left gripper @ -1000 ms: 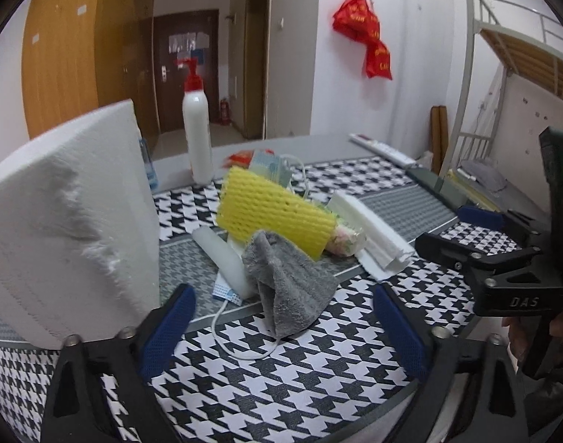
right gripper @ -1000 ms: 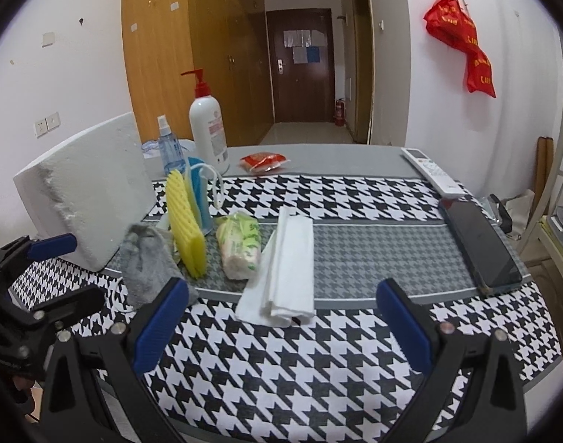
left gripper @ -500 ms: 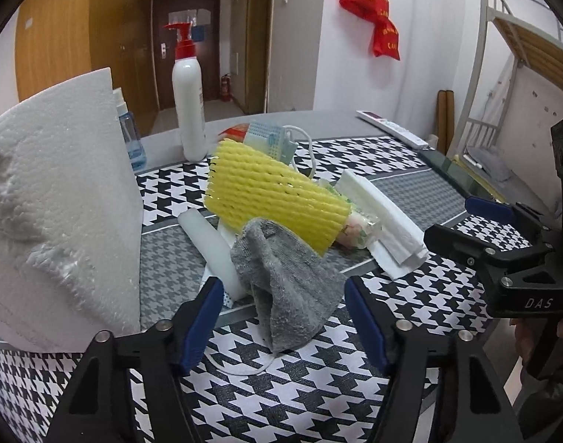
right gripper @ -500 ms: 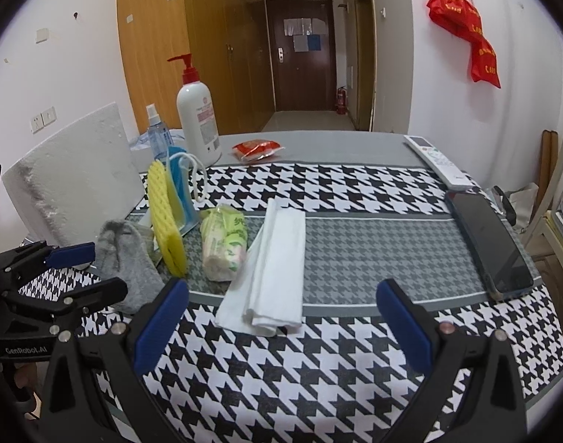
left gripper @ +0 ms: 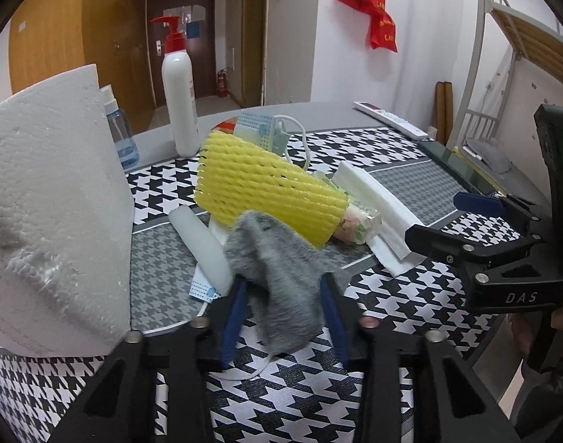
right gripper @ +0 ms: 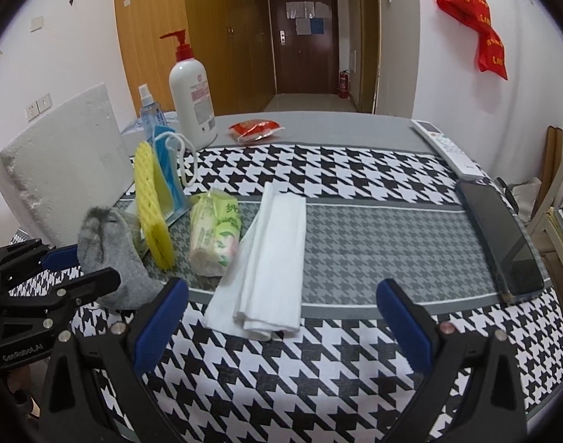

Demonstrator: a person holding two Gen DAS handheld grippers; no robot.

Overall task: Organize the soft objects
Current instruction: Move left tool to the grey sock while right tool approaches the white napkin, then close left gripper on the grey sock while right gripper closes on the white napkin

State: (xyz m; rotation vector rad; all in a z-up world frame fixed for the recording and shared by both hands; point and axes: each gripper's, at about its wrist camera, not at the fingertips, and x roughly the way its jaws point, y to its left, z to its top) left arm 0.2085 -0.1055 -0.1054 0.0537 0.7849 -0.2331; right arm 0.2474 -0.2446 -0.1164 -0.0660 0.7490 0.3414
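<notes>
Grey knit, the sock (left gripper: 281,280) lies at the near end of the pile on the houndstooth cloth (left gripper: 318,398), its long axis running from the yellow foam net (left gripper: 266,192) toward the table edge. It sits directly between the pads of the left gripper (left gripper: 283,306), whose jaws are closing and look to be just meeting the fabric. The right gripper (right gripper: 281,321) hangs wide open and empty near the folded tissue (right gripper: 270,258), farther from the sock.

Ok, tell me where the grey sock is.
In the left wrist view the grey sock sits low centre, between the closing left gripper jaws, just in front of the yellow foam net.
</notes>
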